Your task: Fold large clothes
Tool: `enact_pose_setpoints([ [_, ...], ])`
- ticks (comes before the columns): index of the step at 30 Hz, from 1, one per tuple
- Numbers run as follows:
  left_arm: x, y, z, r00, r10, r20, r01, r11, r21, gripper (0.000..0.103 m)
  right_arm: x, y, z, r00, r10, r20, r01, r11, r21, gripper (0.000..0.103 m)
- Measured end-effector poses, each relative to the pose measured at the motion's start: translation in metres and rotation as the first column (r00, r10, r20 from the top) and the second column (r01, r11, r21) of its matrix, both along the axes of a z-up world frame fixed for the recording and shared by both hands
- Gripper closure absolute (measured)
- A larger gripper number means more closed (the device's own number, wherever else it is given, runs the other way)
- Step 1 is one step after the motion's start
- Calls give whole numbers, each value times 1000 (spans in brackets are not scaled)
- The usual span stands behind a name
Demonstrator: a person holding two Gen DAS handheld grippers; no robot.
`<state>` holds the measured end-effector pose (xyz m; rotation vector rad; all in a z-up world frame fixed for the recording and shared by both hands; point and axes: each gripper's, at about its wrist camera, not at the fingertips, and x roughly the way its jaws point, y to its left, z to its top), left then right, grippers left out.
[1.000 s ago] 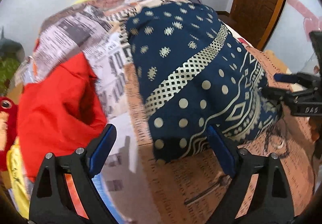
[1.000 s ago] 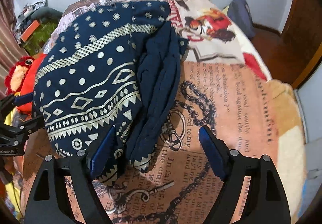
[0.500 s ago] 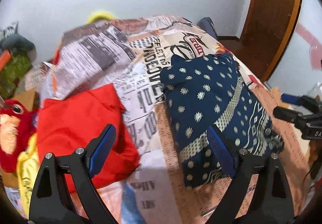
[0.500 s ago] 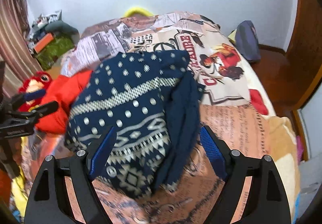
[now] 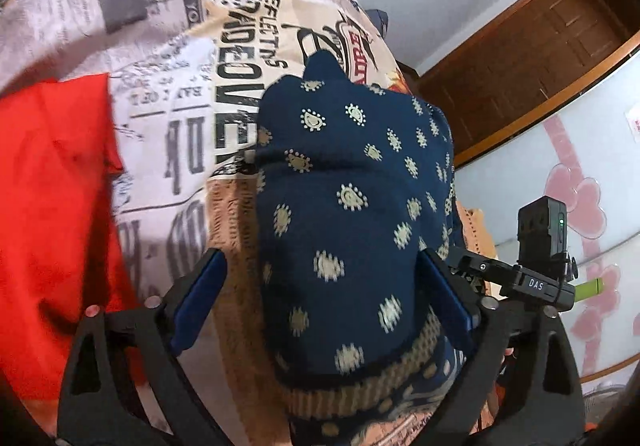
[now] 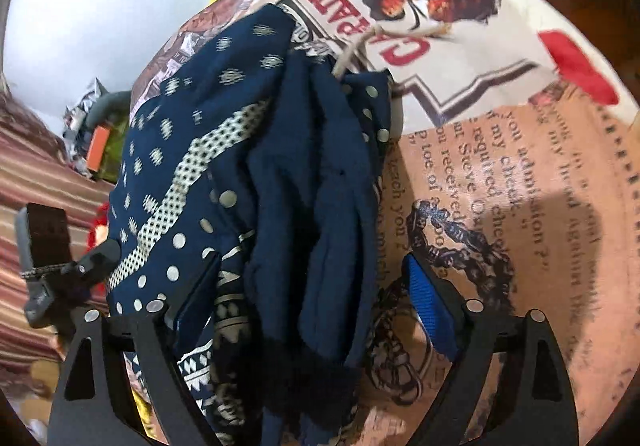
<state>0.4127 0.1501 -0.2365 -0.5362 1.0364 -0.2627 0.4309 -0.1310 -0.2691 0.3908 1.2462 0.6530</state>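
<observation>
A navy garment with cream dots and a patterned band (image 5: pixel 352 230) lies folded in a thick bundle on the printed bedspread (image 5: pixel 192 93). It also shows in the right wrist view (image 6: pixel 256 181), with plain navy folds on its right side. My left gripper (image 5: pixel 320 298) is open, its fingers (image 5: pixel 200 298) straddling the bundle's near end. My right gripper (image 6: pixel 316 306) is open and straddles the bundle's other near edge. The right gripper's body (image 5: pixel 536 278) shows at the right of the left wrist view.
A red garment (image 5: pixel 52 213) lies on the bed left of the bundle. A wooden door (image 5: pixel 532 57) stands at the back right. Clutter and a striped curtain (image 6: pixel 36 181) are at the bed's left side. A red plush toy (image 6: pixel 98 230) sits behind the bundle.
Both grippers have dropped back down and in close to the navy bundle, which now fills the space between their fingers. Both stay open. The bundle looks more bunched up.
</observation>
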Motion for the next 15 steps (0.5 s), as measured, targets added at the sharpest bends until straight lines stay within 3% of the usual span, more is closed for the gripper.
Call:
enact_pose_setpoints([
  [7, 23, -2, -15, 999, -19, -44, 15, 996, -91, 5, 7, 19, 5, 999, 32, 31, -33, 999, 35, 15],
  [9, 24, -1, -15, 999, -12, -38, 8, 996, -94, 5, 11, 20, 6, 999, 37, 34, -38, 998, 51, 25],
  [10, 24, -2, -13, 999, -12, -31, 9, 996, -93, 9, 10, 22, 9, 999, 38, 35, -40, 998, 55, 28],
  [11, 24, -2, -12, 999, -18, -26, 15, 995, -99, 17, 9, 23, 10, 999, 36, 38, -38, 998, 57, 36],
  [15, 20, -3, 0, 1000, -22, -12, 21, 996, -88, 31, 4, 27, 23, 998, 32, 55, -35, 998, 43, 63],
])
